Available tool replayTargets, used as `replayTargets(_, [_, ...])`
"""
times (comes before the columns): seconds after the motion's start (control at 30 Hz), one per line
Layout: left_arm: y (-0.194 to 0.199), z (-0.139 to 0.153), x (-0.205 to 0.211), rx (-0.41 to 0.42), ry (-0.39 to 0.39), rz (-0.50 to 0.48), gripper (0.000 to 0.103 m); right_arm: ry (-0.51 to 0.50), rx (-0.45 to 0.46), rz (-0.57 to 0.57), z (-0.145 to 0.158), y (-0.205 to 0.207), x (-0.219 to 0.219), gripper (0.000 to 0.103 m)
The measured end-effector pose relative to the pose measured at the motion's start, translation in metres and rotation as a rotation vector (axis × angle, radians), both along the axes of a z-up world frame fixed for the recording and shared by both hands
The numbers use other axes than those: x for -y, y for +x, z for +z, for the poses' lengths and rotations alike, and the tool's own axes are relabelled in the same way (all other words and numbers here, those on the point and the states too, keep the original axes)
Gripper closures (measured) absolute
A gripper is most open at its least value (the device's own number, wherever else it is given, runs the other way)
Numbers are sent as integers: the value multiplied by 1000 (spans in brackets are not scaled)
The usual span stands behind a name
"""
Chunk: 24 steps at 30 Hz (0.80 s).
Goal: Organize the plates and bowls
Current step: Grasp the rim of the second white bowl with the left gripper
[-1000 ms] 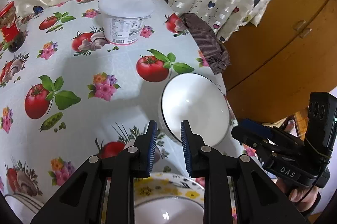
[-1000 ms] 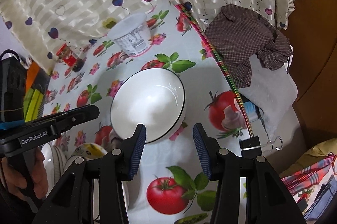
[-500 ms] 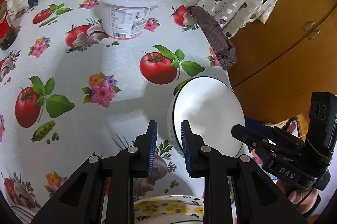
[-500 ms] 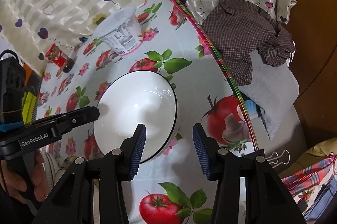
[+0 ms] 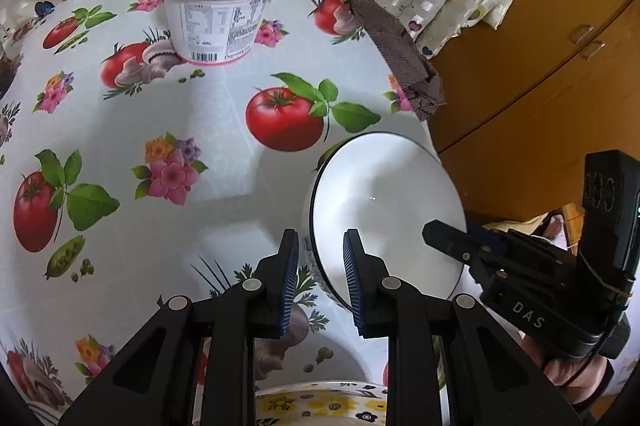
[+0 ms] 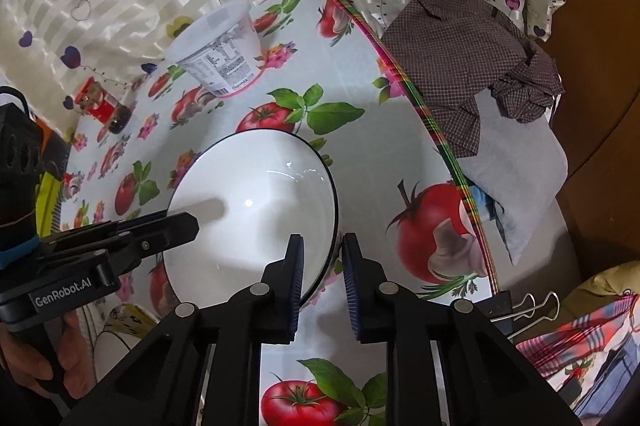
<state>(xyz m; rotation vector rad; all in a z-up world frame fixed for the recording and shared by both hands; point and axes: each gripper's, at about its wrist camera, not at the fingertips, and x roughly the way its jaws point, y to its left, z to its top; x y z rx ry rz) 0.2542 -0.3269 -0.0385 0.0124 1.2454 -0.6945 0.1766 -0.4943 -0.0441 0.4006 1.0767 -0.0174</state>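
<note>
Bowl point(image 6: 256, 210) rim btwn both grippers' pads, contact unclear.
</note>
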Motion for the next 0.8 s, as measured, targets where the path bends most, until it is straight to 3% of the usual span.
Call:
replayTargets(0.3, [-6,-6,3,1,10,-6,79,-17,-9,-4,0,0,-4,84])
replayTargets(0.8, [-11,8,1,29,16,-24,80,-54,3,-12,14,0,-6,87])
